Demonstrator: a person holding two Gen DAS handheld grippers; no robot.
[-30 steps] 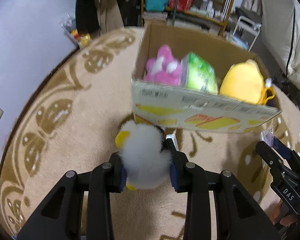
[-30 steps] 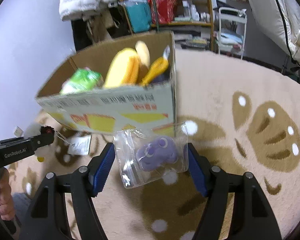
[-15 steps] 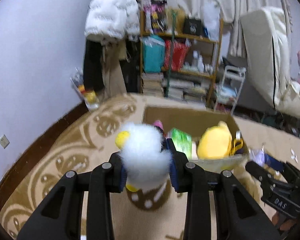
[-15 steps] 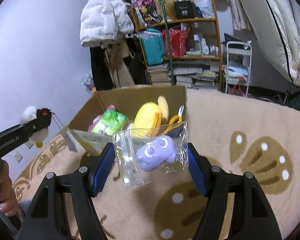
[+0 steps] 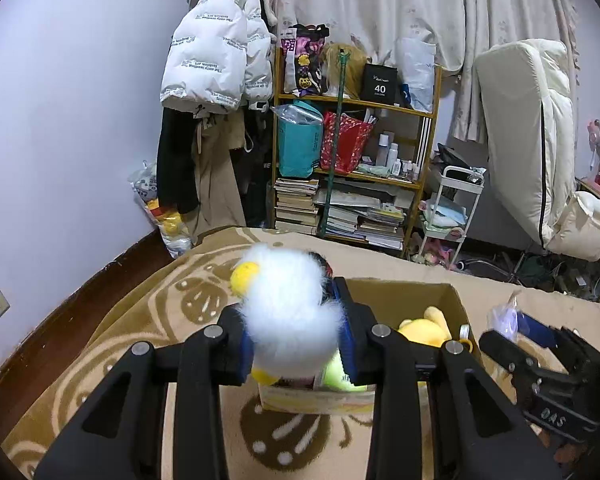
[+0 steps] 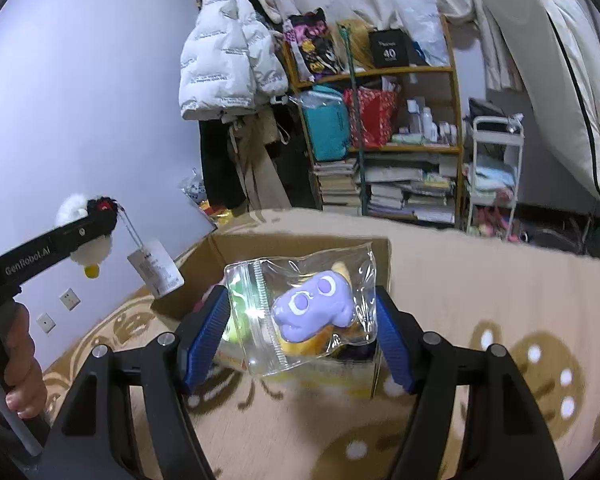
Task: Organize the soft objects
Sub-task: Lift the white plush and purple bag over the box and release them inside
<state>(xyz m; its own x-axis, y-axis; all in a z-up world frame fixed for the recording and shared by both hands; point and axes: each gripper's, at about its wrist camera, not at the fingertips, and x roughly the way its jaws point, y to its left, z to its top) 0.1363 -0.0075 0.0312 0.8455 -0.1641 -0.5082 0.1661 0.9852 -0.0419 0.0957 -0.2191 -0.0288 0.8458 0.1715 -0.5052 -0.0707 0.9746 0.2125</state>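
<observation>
left gripper (image 5: 296,340): closed on a fluffy white plush duck (image 5: 290,312); toy squeezed between the blue pads, yellow beak and yellow foot visible; held in the air just before the near wall of the box. Also seen from the right wrist view, with a paper tag (image 6: 156,268) dangling from the toy on a chain.
right gripper (image 6: 302,320): fingers set about half apart and clamped on a clear zip bag (image 6: 300,312) with a purple plush (image 6: 312,308) inside; bag pinched at both side edges, held above the near edge of the box.
cardboard box (image 5: 456,300): open top, set on the patterned rug (image 5: 140,320); target container as judged from the task.
already in box: yellow plush (image 5: 424,328) and a green packaged item (image 5: 336,376) seen in the left wrist view; something pinkish glimpsed behind the right gripper's left finger, cannot be identified.
done so far: several soft items stowed; two more picked up and carried, one per gripper.
left to do: both held toys not yet dropped in; each to be brought over the opening and let go. No other loose soft items are seen on the visible rug, though much of the floor is hidden by the grippers.
progress judged: late stage, likely the last two items.
person's hand (image 6: 12,368): wrapped round the left gripper's handle, seen at the edge of the right wrist view.
risk: tag and chain could be snagged on the box wall; the bag is slippery.
</observation>
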